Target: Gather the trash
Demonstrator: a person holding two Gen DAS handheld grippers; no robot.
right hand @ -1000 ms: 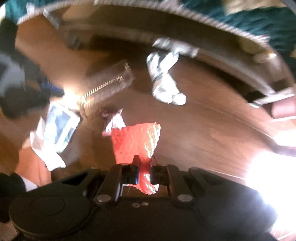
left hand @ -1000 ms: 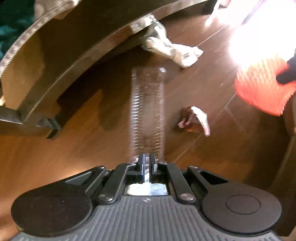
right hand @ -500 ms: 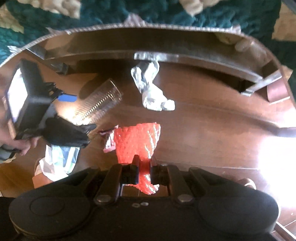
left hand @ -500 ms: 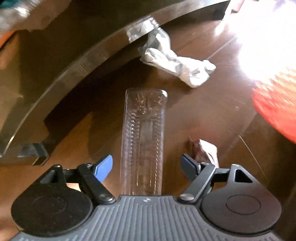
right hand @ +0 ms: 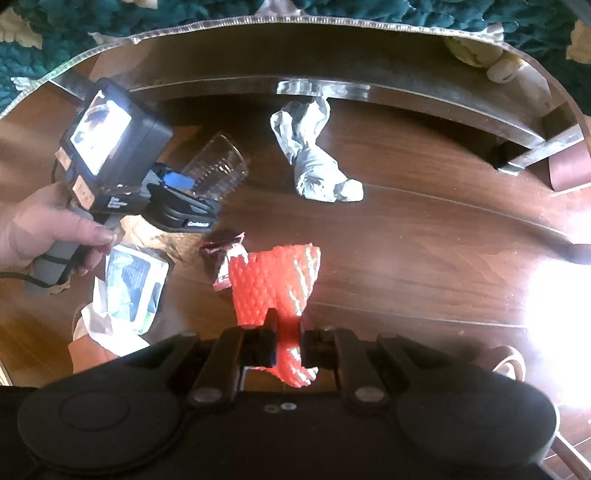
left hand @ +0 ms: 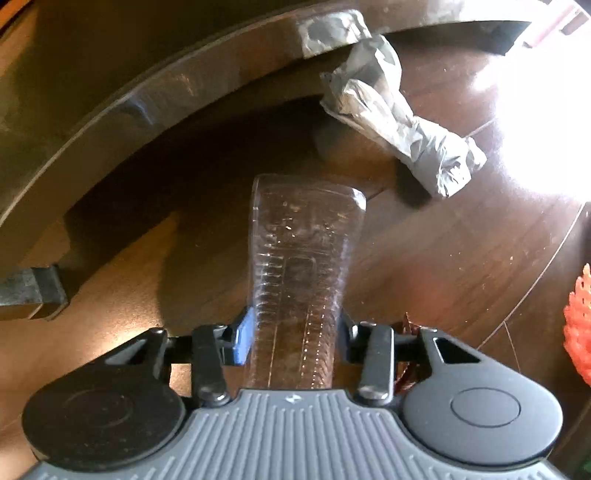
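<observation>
A clear plastic cup [left hand: 299, 266] lies on its side on the brown wooden surface. My left gripper [left hand: 293, 332] points down over it, jaws closing, and the blue pads [left hand: 243, 339] touch the cup's two sides near its narrow end. The right wrist view shows the same cup [right hand: 218, 166] with the left gripper [right hand: 177, 192] on it, held by a person's hand [right hand: 44, 229]. My right gripper [right hand: 286, 332] is shut on a red mesh sleeve [right hand: 275, 280] that hangs above the surface.
Crumpled white paper [left hand: 399, 125] [right hand: 314, 162] lies beyond the cup, by a curved dark rail [left hand: 147, 103]. A brown wrapper [right hand: 221, 254] and a blue-white packet [right hand: 133, 284] lie near the left gripper. A teal rug [right hand: 184, 14] borders the far edge. Glare washes out the right side.
My left gripper opened wide, came down over the cup and closed in until its pads reached the cup's sides. The right gripper kept its hold on the red mesh sleeve and sank a little.
</observation>
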